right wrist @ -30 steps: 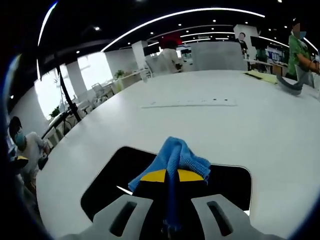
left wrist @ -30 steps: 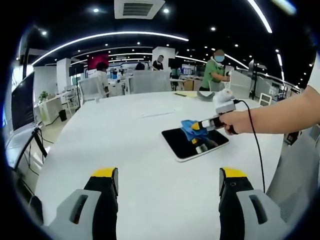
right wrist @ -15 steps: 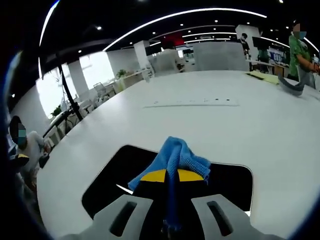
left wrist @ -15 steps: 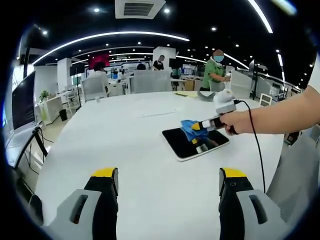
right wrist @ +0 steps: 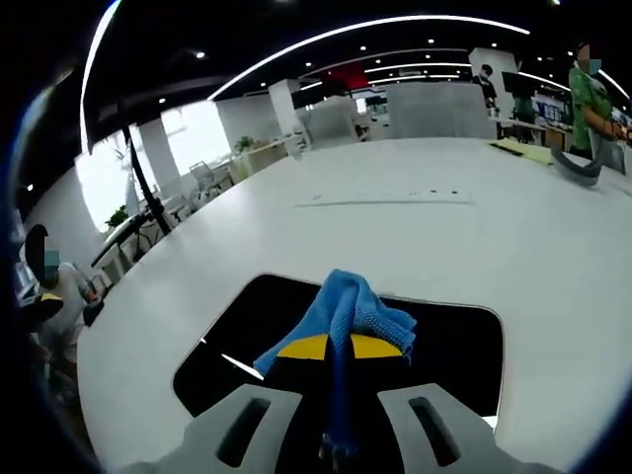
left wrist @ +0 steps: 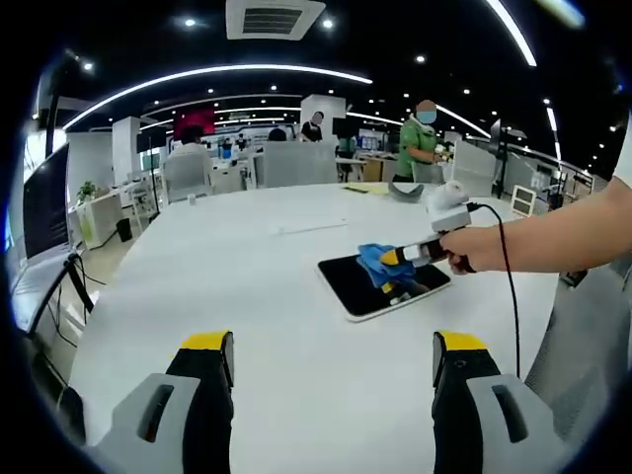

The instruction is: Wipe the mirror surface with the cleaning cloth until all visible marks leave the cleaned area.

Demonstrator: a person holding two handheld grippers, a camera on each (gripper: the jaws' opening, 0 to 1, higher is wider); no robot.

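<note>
Setting: we look across a white table (left wrist: pixel 247 286) in an open-plan office; ceiling light strips curve overhead; people stand and sit at desks far behind.
Mirror: we see the mirror (left wrist: pixel 360 284) lying flat on the table toward its right side, a dark rectangular pane with a pale border; in the right gripper view it (right wrist: pixel 242 326) spreads just ahead of the jaws.
Cloth: the blue cleaning cloth (right wrist: pixel 346 311) is bunched over the yellow tips and rests on the mirror; in the left gripper view we see it (left wrist: pixel 375 262) on the pane's upper part.
Right gripper: the right gripper (left wrist: pixel 397 258) is held by a hand (left wrist: pixel 474 247) reaching in from the right; its jaws are clenched on the cloth; a black cable hangs from it.
Left gripper: the left gripper (left wrist: pixel 331 346) hovers above bare table, well apart from the mirror; its jaws stand wide, grasping nothing.
</note>
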